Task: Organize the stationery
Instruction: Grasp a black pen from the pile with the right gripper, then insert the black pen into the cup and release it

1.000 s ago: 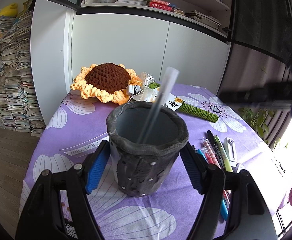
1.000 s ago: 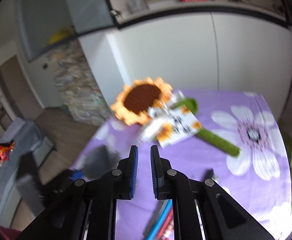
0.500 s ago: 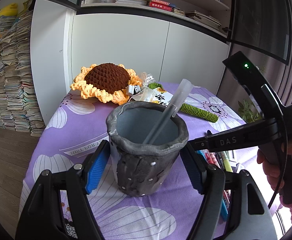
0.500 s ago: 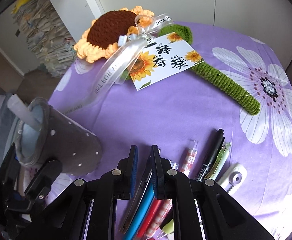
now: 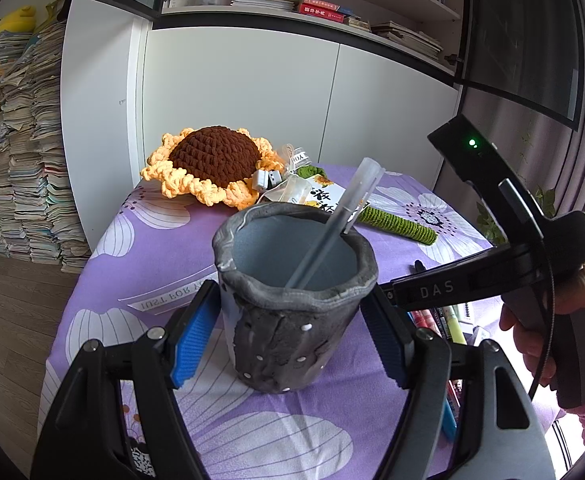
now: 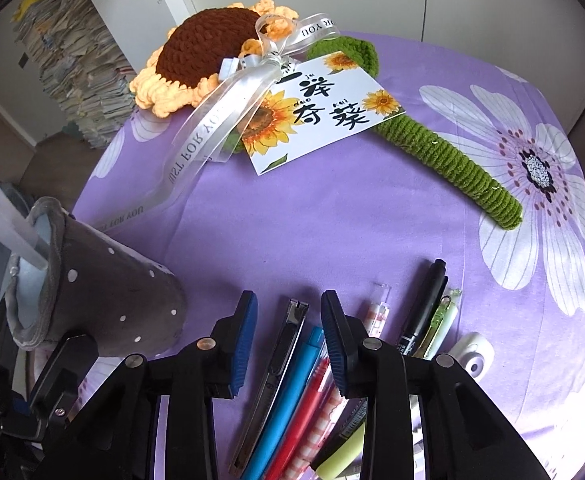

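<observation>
A dark grey pen holder (image 5: 292,312) stands on the purple flowered cloth with a translucent pen (image 5: 340,220) leaning in it. My left gripper (image 5: 290,344) has its jaws wide apart around the holder's sides; contact is unclear. The holder also shows in the right wrist view (image 6: 92,292). My right gripper (image 6: 288,320) is open just above a row of stationery: a black utility knife (image 6: 280,360), a blue pen (image 6: 296,384), a red pen (image 6: 308,404), a checked pen (image 6: 376,312), a black marker (image 6: 424,304) and a green pen (image 6: 444,316).
A crochet sunflower (image 6: 208,56) with green stem (image 6: 452,160), ribbon and a sunflower card (image 6: 320,112) lies at the far side. A white correction tape (image 6: 472,352) lies right of the pens. Stacked books stand on the floor at left (image 5: 12,152).
My right gripper has come down from high above the table to the row of pens and its jaws have opened. The pen in the holder has tipped to the right. My left gripper has stayed put.
</observation>
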Demonstrator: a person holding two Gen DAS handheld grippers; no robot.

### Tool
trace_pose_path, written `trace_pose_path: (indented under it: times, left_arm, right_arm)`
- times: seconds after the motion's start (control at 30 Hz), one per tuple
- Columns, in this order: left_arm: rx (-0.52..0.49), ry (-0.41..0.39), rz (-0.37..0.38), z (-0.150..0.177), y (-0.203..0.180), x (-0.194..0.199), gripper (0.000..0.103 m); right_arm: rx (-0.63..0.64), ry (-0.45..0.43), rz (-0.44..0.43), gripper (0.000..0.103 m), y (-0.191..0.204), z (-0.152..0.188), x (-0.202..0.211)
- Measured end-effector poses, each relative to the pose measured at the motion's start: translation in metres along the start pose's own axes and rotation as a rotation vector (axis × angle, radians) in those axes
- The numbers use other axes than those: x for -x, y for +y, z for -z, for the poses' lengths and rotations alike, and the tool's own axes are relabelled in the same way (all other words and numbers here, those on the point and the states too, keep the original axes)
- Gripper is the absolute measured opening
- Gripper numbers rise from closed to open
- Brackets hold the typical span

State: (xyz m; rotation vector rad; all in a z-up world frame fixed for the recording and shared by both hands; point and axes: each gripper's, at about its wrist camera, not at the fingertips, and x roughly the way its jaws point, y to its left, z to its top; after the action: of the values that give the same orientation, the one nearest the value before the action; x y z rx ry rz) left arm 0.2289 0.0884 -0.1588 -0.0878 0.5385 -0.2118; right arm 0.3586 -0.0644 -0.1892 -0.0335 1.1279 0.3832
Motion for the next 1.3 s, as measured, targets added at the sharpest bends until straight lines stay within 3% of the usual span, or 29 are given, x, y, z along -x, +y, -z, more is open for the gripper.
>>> trace_pose_path:
  times: [0.1, 0.17, 0.33, 0.9, 1.3]
  left_arm:
    - [0.0, 0.0, 0.0, 0.0, 0.0, 0.0, 0.071]
    - [0.0, 0.0, 0.0, 0.0, 0.0, 0.0, 0.071]
    - [0.0, 0.0, 0.0, 0.0, 0.0, 0.0, 0.071]
    - [0.0, 0.0, 0.0, 0.0, 0.0, 0.0, 0.071]
    - [0.001, 0.0, 0.001, 0.0, 0.0, 0.0, 0.071]
  right_arm:
    - [0.0, 0.009, -0.008, 0.033, 0.002, -0.003, -0.006]
    - [0.007, -0.001, -0.003, 0.015, 0.003, -0.003, -0.005]
    - [0.0, -0.065, -0.022, 0.014, 0.005, 0.001, 0.012]
    - [0.098, -0.415, -0.123, 0.012, 0.048, 0.038, 0.148]
    - [0.18, -0.608, -0.135, 0.012, 0.079, 0.022, 0.203]
